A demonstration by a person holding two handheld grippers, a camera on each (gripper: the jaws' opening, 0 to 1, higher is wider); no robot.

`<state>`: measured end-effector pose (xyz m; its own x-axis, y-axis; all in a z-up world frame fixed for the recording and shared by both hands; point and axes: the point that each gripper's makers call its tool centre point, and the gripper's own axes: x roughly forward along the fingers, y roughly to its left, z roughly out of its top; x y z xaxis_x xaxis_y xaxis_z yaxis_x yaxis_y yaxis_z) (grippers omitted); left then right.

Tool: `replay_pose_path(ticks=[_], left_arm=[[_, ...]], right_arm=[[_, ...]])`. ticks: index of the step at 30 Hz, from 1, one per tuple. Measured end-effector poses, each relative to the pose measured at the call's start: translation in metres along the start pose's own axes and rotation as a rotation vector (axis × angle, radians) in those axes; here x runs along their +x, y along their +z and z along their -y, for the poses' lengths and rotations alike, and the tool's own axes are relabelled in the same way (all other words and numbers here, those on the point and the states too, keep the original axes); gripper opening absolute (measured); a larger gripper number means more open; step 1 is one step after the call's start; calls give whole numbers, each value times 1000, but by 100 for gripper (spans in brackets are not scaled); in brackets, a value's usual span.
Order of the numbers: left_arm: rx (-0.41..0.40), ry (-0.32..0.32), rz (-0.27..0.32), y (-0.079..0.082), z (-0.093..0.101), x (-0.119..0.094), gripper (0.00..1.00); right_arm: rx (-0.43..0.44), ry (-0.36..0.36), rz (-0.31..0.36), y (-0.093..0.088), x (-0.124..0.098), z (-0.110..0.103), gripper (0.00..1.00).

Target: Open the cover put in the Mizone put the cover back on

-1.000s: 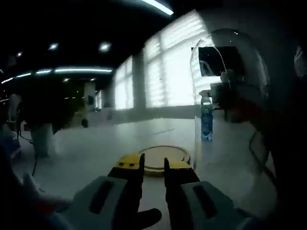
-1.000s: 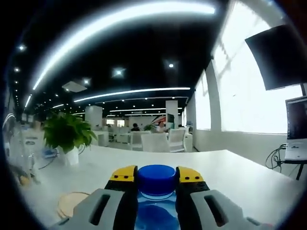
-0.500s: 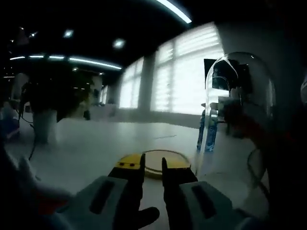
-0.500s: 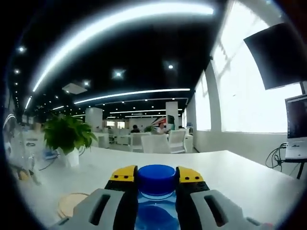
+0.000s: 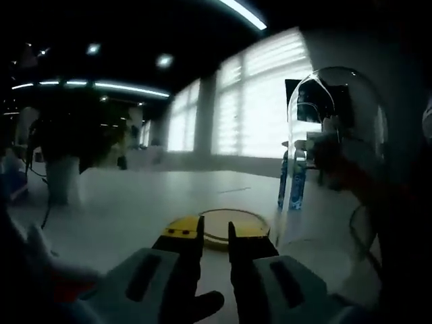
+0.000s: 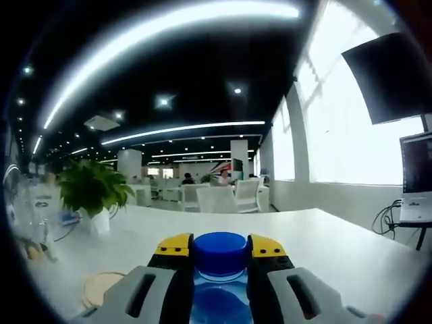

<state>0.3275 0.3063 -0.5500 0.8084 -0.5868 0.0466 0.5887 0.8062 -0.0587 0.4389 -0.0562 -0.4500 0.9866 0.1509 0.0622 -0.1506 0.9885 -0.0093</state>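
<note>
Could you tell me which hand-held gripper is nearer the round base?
Left. The left hand-held gripper has its tips at the round base; the right hand-held gripper, clamping the bottle, stands beside it.

Left gripper view is dim and hazy against glaring windows (image 5: 263, 101); right gripper view is brighter, fisheye-bent.

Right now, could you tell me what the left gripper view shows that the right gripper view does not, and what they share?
The left gripper view shows the clear dome cover lifted at the right, with a blue-labelled bottle seen through it, and a round wooden base just past the left gripper, whose fingers are nearly closed on nothing visible. The right gripper view shows the right gripper clamped on a bottle's blue cap, plus white chairs. Both share the white table, a potted plant and bright windows.
</note>
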Motion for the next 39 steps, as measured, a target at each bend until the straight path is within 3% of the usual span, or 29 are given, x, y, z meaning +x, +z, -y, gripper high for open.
replay_pose_path(ticks=[6,39], left_arm=[[-6,6,9,2,-2,-1,10],[12,8,-5,-1,-2,0,10]], right_arm=[[-25,23,18,2,2,-9,24],[21,170,32,2,13,-80,24]])
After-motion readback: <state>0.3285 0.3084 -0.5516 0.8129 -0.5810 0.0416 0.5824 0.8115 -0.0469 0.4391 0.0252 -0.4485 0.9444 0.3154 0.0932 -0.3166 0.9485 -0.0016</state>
